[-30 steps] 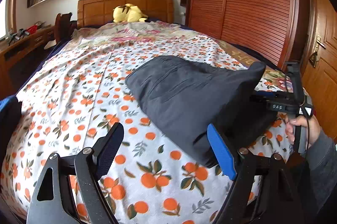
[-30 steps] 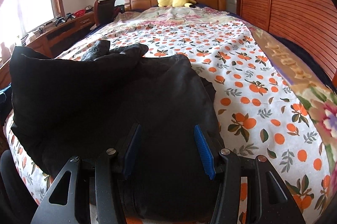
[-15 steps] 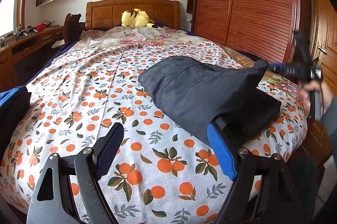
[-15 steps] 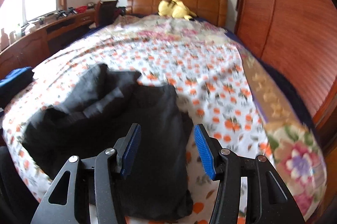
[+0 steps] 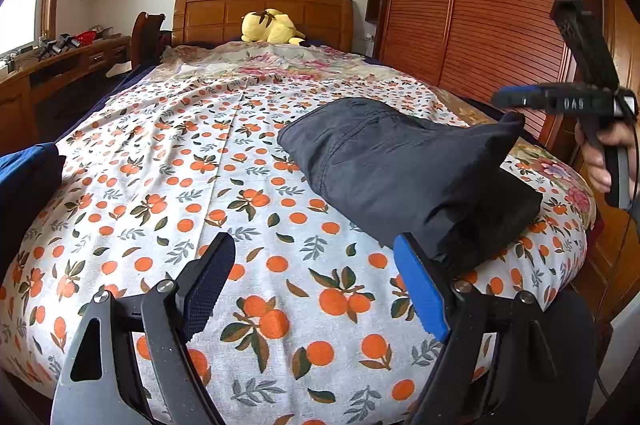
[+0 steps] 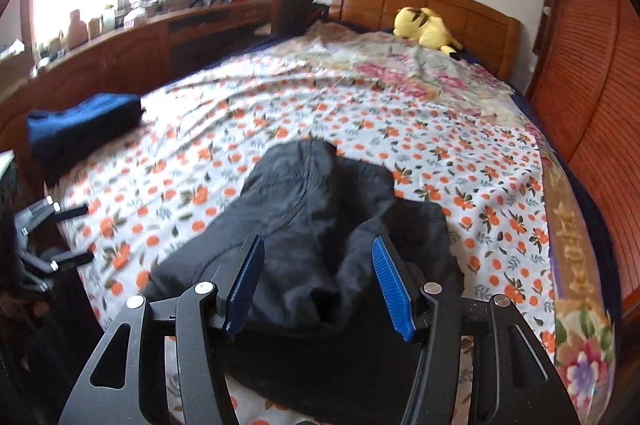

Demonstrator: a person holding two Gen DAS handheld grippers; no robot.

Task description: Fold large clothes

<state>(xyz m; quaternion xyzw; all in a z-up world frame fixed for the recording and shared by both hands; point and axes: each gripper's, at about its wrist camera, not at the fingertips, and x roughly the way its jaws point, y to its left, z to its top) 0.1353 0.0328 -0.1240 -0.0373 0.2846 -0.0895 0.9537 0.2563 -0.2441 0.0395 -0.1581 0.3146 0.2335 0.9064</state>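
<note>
A dark grey folded garment (image 5: pixel 400 169) lies on the orange-print bed sheet (image 5: pixel 200 193) near the bed's foot and right side. It also shows in the right wrist view (image 6: pixel 312 225), bunched and uneven. My left gripper (image 5: pixel 316 285) is open and empty, above the sheet to the left of the garment. My right gripper (image 6: pixel 320 285) is open and empty, raised above the garment's near end. The right gripper shows in the left wrist view (image 5: pixel 560 101), held in a hand off the bed's right edge.
A folded blue garment (image 6: pixel 80 129) lies at the bed's left edge. A yellow plush toy (image 5: pixel 272 27) sits by the wooden headboard (image 5: pixel 260 9). A wooden wardrobe (image 5: pixel 480 5) lines the right side. A desk (image 6: pixel 120 45) runs along the left under the window.
My right gripper has let go of the dark garment, lifted up and pulled back from it. The garment has settled on the bed. My left gripper has drawn back slightly, still open.
</note>
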